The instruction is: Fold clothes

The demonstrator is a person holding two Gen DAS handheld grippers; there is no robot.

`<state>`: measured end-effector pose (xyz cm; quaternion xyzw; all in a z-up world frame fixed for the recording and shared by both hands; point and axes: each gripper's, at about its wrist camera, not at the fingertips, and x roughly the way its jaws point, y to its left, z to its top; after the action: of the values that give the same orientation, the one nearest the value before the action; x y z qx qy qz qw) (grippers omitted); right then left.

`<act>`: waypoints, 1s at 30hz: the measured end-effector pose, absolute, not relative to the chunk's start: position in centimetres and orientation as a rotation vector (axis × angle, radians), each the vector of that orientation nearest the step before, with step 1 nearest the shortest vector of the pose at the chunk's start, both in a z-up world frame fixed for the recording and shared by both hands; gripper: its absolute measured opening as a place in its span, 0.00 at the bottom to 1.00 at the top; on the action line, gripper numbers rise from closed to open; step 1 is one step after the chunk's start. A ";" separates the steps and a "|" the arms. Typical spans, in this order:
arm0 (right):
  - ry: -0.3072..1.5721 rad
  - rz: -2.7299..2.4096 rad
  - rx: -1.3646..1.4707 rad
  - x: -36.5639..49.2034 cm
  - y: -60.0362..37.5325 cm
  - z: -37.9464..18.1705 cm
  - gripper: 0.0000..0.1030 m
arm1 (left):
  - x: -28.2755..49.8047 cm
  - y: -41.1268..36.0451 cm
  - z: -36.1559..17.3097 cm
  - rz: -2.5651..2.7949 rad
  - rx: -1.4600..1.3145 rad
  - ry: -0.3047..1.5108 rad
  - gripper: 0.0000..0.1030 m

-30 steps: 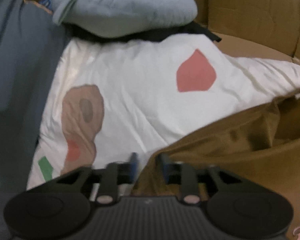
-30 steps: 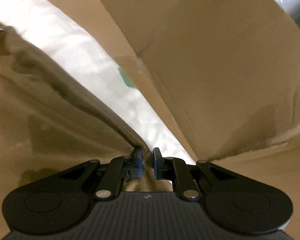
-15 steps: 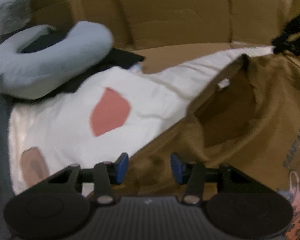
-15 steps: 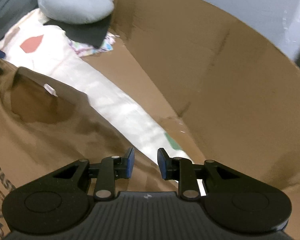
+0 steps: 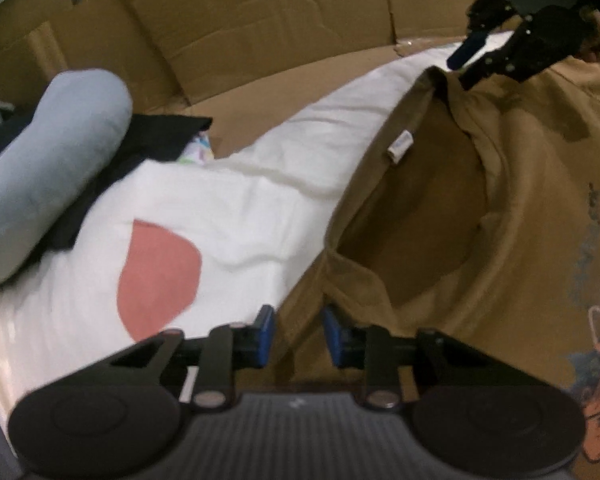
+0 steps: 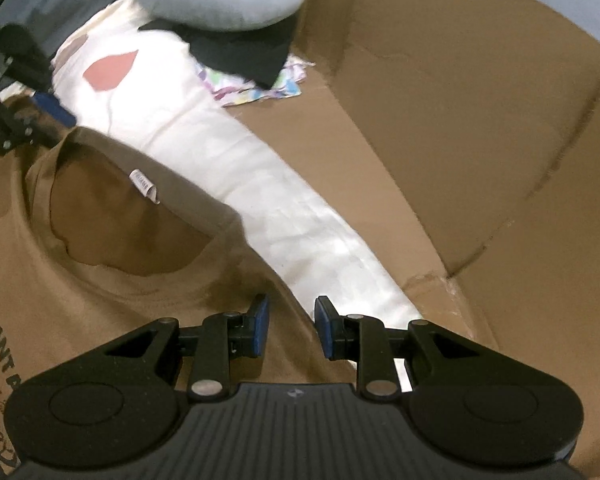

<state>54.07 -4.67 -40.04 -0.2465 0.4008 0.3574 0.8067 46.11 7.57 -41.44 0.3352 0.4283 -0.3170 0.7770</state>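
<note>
Left wrist view, left to right. A pale blue neck pillow point(image 5: 40, 200), plump and brushed-looking, is lying over a black cloth point(image 5: 156, 140); a scrap of pastel printed fabric point(image 5: 198, 152) is peeking out beneath. Beside them a white garment point(image 5: 228, 216) with a coral patch is spreading flat, softly creased, likely serving as underlay.

The left tongs point(image 5: 296, 334) are standing apart, blue pads straddling the shoulder seam of the brown T-shirt point(image 5: 532, 220) and gripping nothing. That shirt is lying front-up across the white garment, collar gaping, a small white neck label point(image 5: 400, 147) showing inside, lettering and a print along its right side. Matte jersey, limp, slightly rumpled.

The right tongs point(image 6: 288, 320) are likewise spread and empty, hovering at the shirt's other shoulder edge. Both seem placed at the two shoulders to square the garment or take hold there; which of the two, I cannot tell.

All of this is sitting inside a cardboard box point(image 6: 480, 140), stiff creased walls rising at the right.
</note>
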 end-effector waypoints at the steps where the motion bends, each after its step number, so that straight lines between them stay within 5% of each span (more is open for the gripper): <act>1: 0.860 0.776 -0.526 54.3 -4.4 -40.2 0.31 | 46.3 7.5 -41.5 -0.692 0.729 0.926 0.23; 5: 0.859 0.813 -0.525 54.7 -3.6 -40.5 0.31 | 46.6 6.9 -42.1 -0.720 0.751 0.935 0.10; 9: 0.856 0.859 -0.528 54.8 -2.9 -40.7 0.31 | 46.6 6.8 -42.5 -0.727 0.756 0.928 0.07; 11: 0.856 0.872 -0.533 54.7 -2.6 -40.9 0.27 | 46.8 7.0 -42.4 -0.715 0.738 0.923 0.04; 13: 0.853 0.880 -0.533 54.6 -2.5 -40.9 0.10 | 47.0 7.4 -42.0 -0.682 0.687 0.905 0.03; 16: 0.811 0.861 -0.544 54.2 -2.5 -40.5 0.05 | 47.5 8.1 -41.4 -0.645 0.621 0.882 0.02; 22: 0.771 0.791 -0.572 54.1 -2.3 -40.5 0.03 | 49.2 9.3 -41.8 -0.520 0.489 0.888 0.00; 30: 0.757 0.731 -0.516 53.7 -2.9 -39.1 0.14 | 48.6 10.1 -39.3 -0.500 0.415 0.840 0.04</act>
<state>53.70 -2.91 -39.06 -0.2435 0.3574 0.3450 0.8331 48.57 10.08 -39.32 0.1980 0.4008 -0.2382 0.8622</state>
